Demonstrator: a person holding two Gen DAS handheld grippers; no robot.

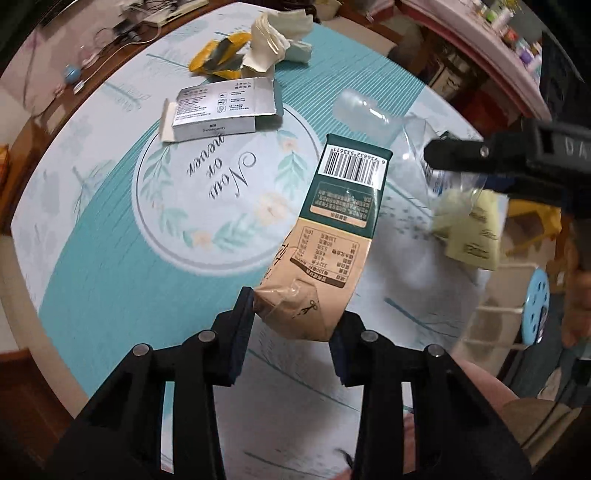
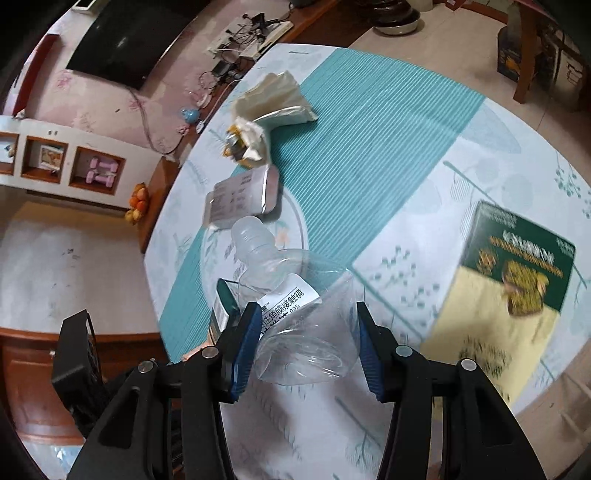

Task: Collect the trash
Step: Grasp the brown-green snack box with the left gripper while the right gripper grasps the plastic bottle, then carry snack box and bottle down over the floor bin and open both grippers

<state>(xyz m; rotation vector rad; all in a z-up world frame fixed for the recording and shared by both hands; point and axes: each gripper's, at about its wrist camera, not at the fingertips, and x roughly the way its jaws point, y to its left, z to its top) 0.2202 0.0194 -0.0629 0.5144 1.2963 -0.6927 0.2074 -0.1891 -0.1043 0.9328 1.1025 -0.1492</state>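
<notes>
My left gripper [image 1: 293, 317] is shut on the folded bottom end of a flattened tan and green carton [image 1: 343, 206], which sticks out over the table. My right gripper [image 2: 306, 332] is shut on a crushed clear plastic bottle [image 2: 295, 295] with a white label. That gripper [image 1: 461, 151] and the bottle [image 1: 369, 110] also show at the upper right of the left wrist view. Lying on the table are a silver box [image 1: 221, 110], a yellow wrapper [image 1: 218, 55], crumpled pale wrappers [image 1: 277, 33] and a green and yellow box [image 2: 517, 288].
The round table carries a teal and white cloth [image 1: 110, 277]. A blue stool [image 1: 535, 306] stands off its right edge. Cables and a power strip [image 2: 243, 33] lie on a low cabinet beyond the far edge, and fruit [image 2: 136, 206] sits to the left.
</notes>
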